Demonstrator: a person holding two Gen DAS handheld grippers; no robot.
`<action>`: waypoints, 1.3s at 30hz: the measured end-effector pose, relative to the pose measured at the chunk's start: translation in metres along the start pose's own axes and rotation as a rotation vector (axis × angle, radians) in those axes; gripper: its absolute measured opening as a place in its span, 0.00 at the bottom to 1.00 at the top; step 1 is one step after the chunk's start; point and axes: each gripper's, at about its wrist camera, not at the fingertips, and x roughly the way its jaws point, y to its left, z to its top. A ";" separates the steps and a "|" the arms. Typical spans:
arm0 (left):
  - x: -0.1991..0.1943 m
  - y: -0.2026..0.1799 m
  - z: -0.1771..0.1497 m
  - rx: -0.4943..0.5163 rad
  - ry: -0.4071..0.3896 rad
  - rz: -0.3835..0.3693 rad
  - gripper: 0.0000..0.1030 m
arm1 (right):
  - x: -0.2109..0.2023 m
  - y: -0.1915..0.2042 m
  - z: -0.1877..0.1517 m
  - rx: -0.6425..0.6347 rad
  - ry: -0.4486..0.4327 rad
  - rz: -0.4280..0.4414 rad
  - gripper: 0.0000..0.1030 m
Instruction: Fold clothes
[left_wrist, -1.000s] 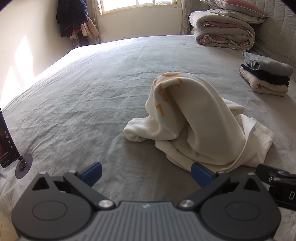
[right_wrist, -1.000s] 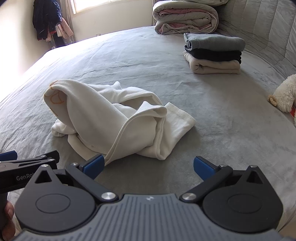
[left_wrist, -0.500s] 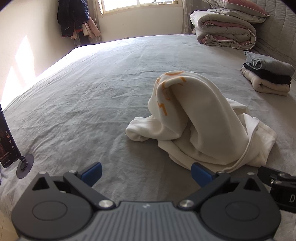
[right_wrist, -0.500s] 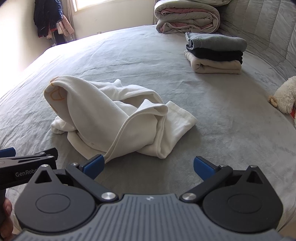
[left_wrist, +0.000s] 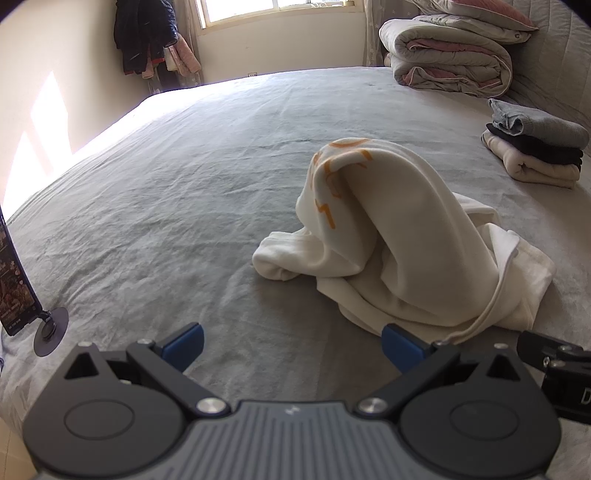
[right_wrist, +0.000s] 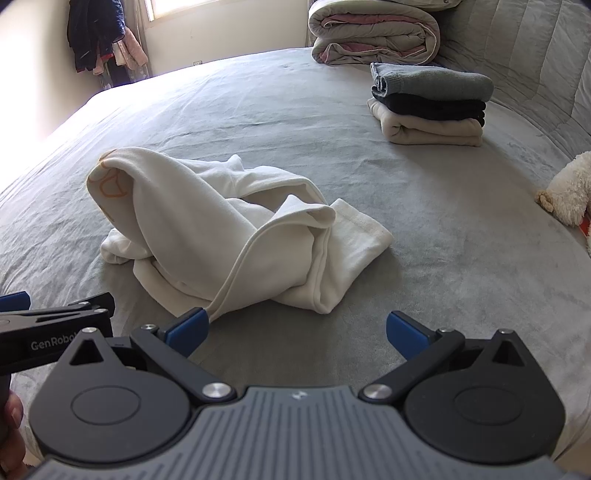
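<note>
A crumpled white garment with orange print (left_wrist: 399, 236) lies heaped on the grey bed (left_wrist: 184, 206); it also shows in the right wrist view (right_wrist: 229, 236). My left gripper (left_wrist: 291, 343) is open and empty, just short of the garment's near edge, with its right pad (left_wrist: 400, 345) close to the hem. My right gripper (right_wrist: 295, 328) is open and empty, its left pad (right_wrist: 186, 326) next to the garment's near corner. The left gripper's side shows at the left edge of the right wrist view (right_wrist: 55, 325).
A stack of three folded clothes (right_wrist: 432, 103) sits at the far right of the bed. A rolled duvet (right_wrist: 373, 33) lies behind it. A plush toy (right_wrist: 569, 192) is at the right edge. A phone on a stand (left_wrist: 22, 291) stands at the left edge.
Both grippers have edged slightly forward toward the garment. The garment has not moved and both grippers stay open.
</note>
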 end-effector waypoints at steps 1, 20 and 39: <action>0.000 0.000 0.000 0.001 0.000 0.000 1.00 | 0.000 0.000 0.000 0.000 0.001 0.000 1.00; 0.003 0.001 -0.002 0.006 0.002 0.007 1.00 | 0.004 -0.001 -0.001 0.007 0.028 0.004 1.00; 0.012 0.007 0.017 0.005 0.016 0.011 1.00 | 0.009 0.003 0.004 -0.008 0.047 -0.017 1.00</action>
